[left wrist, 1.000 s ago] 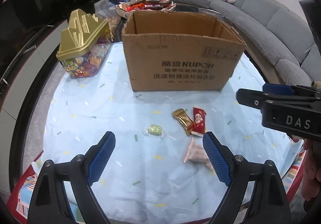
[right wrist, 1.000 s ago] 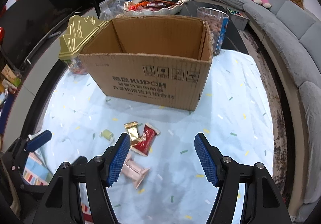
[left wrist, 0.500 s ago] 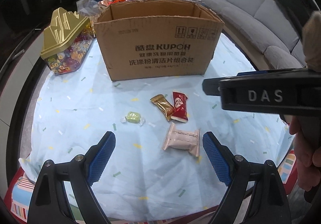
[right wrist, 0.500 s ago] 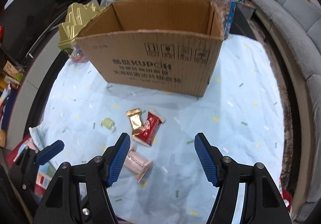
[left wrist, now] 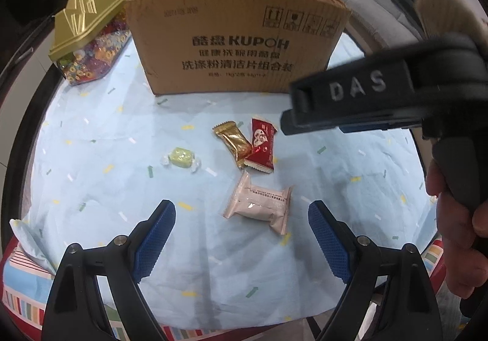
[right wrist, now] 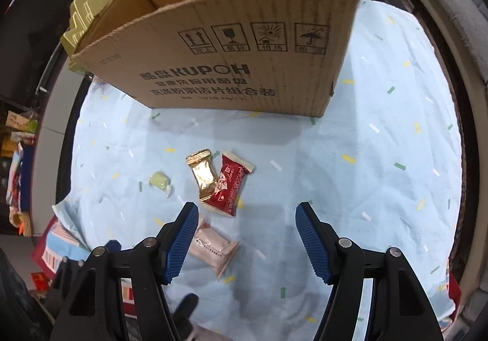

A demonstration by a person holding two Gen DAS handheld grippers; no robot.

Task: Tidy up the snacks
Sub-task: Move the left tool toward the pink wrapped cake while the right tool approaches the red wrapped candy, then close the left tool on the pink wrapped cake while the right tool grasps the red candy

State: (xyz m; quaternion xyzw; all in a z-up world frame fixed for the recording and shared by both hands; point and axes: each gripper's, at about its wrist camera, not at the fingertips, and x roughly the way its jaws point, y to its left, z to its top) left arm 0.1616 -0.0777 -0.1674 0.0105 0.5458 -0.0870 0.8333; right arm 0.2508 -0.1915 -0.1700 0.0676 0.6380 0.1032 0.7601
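With both sets of jaws open and empty, we hold our left gripper (left wrist: 241, 234) nearest the pink packet (left wrist: 258, 207), lying crosswise just ahead.

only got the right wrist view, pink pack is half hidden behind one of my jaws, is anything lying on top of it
Observer: No. The left wrist view shows the whole pink pack flat on the blue cloth with nothing over it.
Operator: is the left gripper holding anything
Observer: No. The left gripper has its jaws open and empty, and the pink pack lies on the cloth ahead of the gap.
Operator: whats under that gold lid by the box
Observer: A clear jar full of colourful sweets, standing beside the cardboard box.
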